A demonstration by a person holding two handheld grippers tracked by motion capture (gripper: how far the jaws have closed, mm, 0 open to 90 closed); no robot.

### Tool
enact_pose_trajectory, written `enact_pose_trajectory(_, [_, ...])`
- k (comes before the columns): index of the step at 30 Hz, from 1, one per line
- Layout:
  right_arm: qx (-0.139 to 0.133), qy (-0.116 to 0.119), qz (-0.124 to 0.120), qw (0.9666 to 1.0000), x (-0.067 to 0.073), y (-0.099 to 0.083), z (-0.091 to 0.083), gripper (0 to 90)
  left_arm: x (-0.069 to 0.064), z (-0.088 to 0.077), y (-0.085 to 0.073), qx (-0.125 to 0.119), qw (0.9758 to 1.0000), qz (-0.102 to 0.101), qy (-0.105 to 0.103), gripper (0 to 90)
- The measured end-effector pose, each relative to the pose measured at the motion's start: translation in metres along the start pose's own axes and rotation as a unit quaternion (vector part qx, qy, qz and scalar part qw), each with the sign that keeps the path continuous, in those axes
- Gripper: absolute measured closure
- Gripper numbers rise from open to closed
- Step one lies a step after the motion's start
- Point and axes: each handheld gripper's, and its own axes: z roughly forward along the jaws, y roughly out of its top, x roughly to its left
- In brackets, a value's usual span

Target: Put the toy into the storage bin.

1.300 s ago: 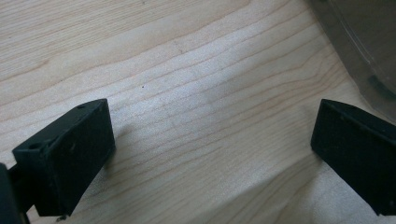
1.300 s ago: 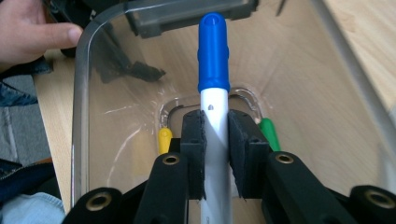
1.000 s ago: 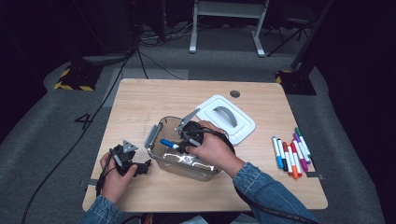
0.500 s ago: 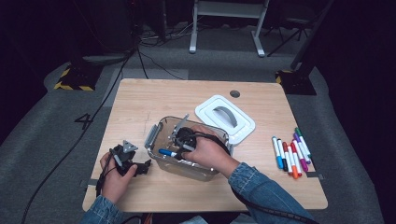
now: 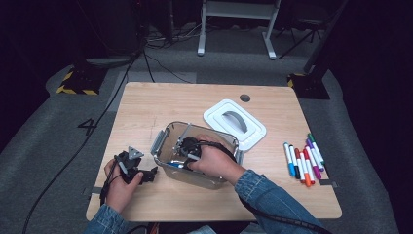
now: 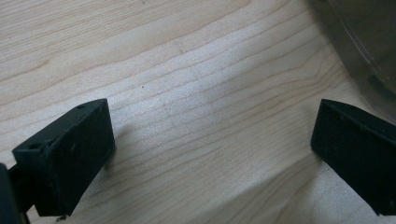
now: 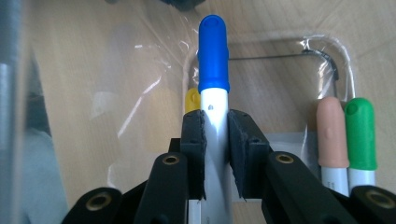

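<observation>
A clear plastic box [image 5: 221, 178] stands mid-table. My right gripper [image 5: 186, 152] reaches down into it, shut on a white marker with a blue cap [image 5: 173, 164]. In the right gripper view the blue-capped marker [image 7: 214, 60] is pinched between the pads of the right gripper [image 7: 215, 135] and points at the box floor. A yellow cap [image 7: 190, 100], a peach-capped marker [image 7: 332, 135] and a green-capped marker [image 7: 360, 130] lie in the box beside it. My left gripper [image 5: 141, 173] rests on the table left of the box. In its own view the left gripper [image 6: 210, 140] stands open over bare wood.
The box's white lid [image 5: 234, 124] lies behind and right of it. Several coloured markers [image 5: 304, 158] lie in a row near the table's right edge. A corner of the clear box [image 6: 364, 37] is close to the left gripper's right jaw.
My right gripper has gone down and a little left into the box, still gripping the blue-capped marker. The left hand has stayed where it was.
</observation>
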Motion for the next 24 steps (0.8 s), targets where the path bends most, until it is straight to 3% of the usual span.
enact_pose_trajectory(9, [0.013, 0.015, 0.021, 0.9996, -0.005, -0.004, 0.009, 73.7, 0.000, 0.000, 0.000, 0.000, 1.0000, 0.000, 0.000, 0.0])
enact_pose_trajectory(12, [0.003, 0.011, 0.025, 0.9996, -0.006, -0.004, 0.007, 69.9, 0.000, 0.000, 0.000, 0.000, 1.0000, 0.000, 0.000, 0.0])
enact_pose_trajectory(16, [-0.044, -0.011, 0.031, 0.9985, -0.008, -0.003, -0.012, 67.6, 0.000, 0.000, 0.000, 0.000, 1.0000, 0.000, 0.000, 0.0])
enact_pose_trajectory(19, [-0.103, -0.036, 0.036, 0.9934, -0.007, -0.005, -0.035, 65.1, 0.000, 0.000, 0.000, 0.000, 1.0000, 0.000, 0.000, 0.0])
enact_pose_trajectory(20, [-0.123, -0.047, 0.035, 0.9907, -0.006, -0.006, -0.043, 63.9, 0.000, 0.000, 0.000, 0.000, 1.0000, 0.000, 0.000, 0.0])
enact_pose_trajectory(21, [-0.153, -0.064, 0.039, 0.9854, -0.005, -0.009, -0.059, 64.4, 0.000, 0.000, 0.000, 0.000, 1.0000, 0.000, 0.000, 0.0])
enact_pose_trajectory(22, [-0.153, -0.064, 0.039, 0.9854, -0.005, -0.009, -0.059, 64.4, 0.000, 0.000, 0.000, 0.000, 1.0000, 0.000, 0.000, 0.0])
enact_pose_trajectory(23, [-0.173, -0.081, 0.041, 0.9808, -0.006, -0.015, -0.075, 64.2, 0.000, 0.000, 0.000, 0.000, 1.0000, 0.000, 0.000, 0.0])
enact_pose_trajectory(24, [-0.173, -0.081, 0.041, 0.9808, -0.006, -0.015, -0.075, 64.2, 0.000, 0.000, 0.000, 0.000, 1.0000, 0.000, 0.000, 0.0])
